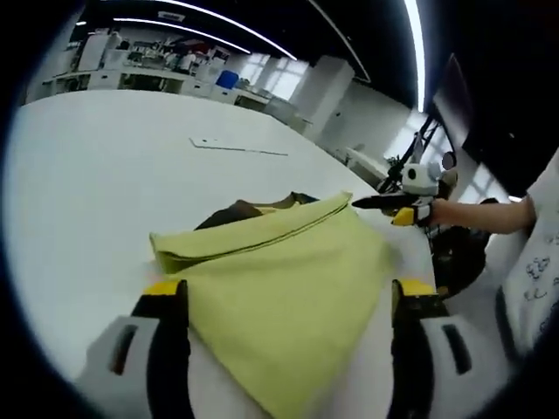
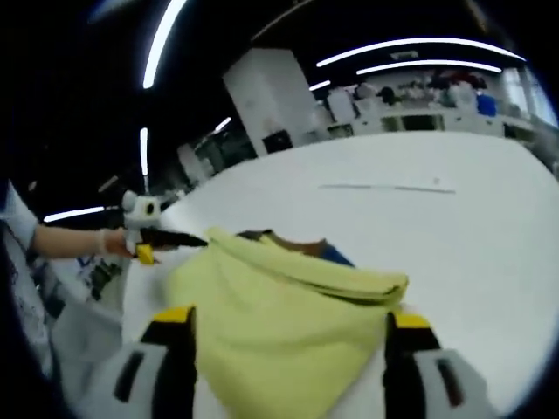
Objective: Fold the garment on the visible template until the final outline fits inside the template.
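the yellow-green garment (image 1: 279,305) lies heaped between the spread jaws of the left tool (image 1: 288,301), filling the gap there; in the right gripper view the same cloth (image 2: 279,323) bulks between the spread jaws of the right tool (image 2: 288,327); beyond the garment the white table (image 1: 105,166) runs bare and open, broken by a thin line marking (image 1: 240,148) lying flat; benches with clutter (image 1: 148,65) stand past the far edge; the table edge drops off beside each tool.
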A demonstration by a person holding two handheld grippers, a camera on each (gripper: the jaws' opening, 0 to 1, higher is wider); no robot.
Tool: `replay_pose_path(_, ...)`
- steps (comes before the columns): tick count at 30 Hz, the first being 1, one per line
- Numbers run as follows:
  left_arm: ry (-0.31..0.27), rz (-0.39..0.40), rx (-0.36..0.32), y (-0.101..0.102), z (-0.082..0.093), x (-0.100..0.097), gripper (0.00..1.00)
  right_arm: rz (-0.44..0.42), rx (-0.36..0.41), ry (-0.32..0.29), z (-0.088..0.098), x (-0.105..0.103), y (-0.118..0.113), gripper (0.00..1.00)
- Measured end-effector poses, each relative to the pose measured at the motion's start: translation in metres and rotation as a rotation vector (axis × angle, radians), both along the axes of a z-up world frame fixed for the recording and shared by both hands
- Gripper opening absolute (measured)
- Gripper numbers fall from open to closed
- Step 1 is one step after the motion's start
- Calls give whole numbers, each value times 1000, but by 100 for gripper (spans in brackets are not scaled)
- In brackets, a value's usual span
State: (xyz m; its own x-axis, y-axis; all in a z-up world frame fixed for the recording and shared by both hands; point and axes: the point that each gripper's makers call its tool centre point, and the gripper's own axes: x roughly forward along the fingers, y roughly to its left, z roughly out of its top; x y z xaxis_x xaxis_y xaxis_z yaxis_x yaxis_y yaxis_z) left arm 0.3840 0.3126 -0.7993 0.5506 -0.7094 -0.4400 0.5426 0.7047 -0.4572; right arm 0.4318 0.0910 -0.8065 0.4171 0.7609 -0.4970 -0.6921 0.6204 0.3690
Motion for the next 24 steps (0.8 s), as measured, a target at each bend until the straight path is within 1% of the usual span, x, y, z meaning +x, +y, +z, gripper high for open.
replay_pose_path(3, 4, 12, -3, 10, -4, 12, 93, -16, 4, 13, -5, 5, 1, 88)
replay_pose_path(6, -1, 35, -19, 18, -5, 26, 93, -29, 15, 20, -8, 15, 4, 87)
replay_pose_path(9, -9, 45, -23, 20, -5, 35, 93, -47, 25, 16, -5, 24, 5, 86)
replay_pose_path(12, -24, 74, -43, 22, -3, 47, 93, -63, 22, 12, -6, 37, 5, 86)
replay_pose_path(15, -24, 115, -56, 25, -3, 59, 93, -76, 16, 14, -9, 46, 5, 85)
replay_pose_path(18, -16, 144, -60, 27, -3, 65, 94, -90, 13, 18, -11, 54, 4, 84)
replay_pose_path(20, -24, 157, -62, 29, -2, 71, 95, -91, 9, 18, -11, 54, 4, 84)
replay_pose_path(22, -23, 152, -74, 26, 0, 69, 93, -90, 7, 21, -12, 54, 4, 83)
replay_pose_path(24, -23, 150, -65, 26, -1, 67, 93, -87, 2, 21, -12, 52, 3, 83)
